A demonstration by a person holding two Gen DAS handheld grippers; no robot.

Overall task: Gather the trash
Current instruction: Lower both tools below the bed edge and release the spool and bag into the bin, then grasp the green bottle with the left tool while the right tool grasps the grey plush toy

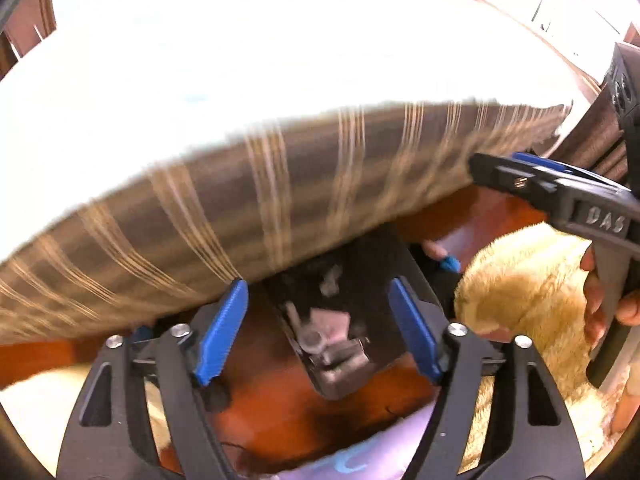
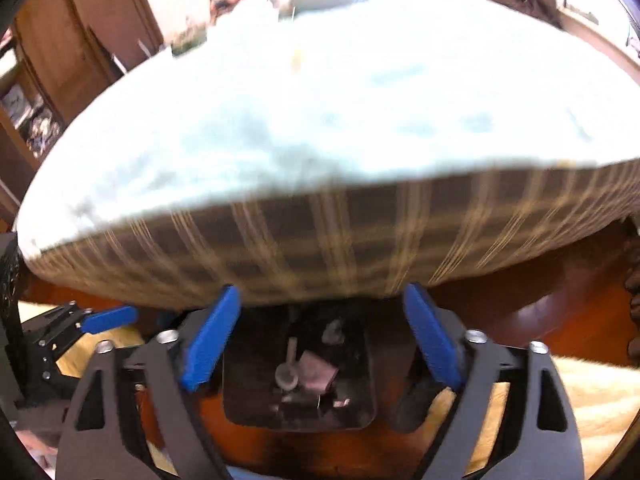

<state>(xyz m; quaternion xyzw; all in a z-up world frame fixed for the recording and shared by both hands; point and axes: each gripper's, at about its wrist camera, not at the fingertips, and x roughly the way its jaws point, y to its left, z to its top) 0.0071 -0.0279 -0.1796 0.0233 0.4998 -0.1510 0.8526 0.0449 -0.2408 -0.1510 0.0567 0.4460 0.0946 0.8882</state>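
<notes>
Both tongs, left (image 1: 316, 332) and right (image 2: 320, 344), gape wide and empty above the black tray (image 2: 300, 380) holding scraps; overreaching risks snagging the bed (image 2: 320, 120).

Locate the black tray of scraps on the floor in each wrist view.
Left wrist: black tray of scraps, bottom centre, between the open left gripper fingers.
Right wrist: tray, bottom centre, between the open right gripper fingers.
Shared landmark: plaid mattress side above it.

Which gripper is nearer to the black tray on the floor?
Left, probably: the left gripper frames the black tray between its fingers; the right gripper is to its right, higher, beside the bed.
</notes>
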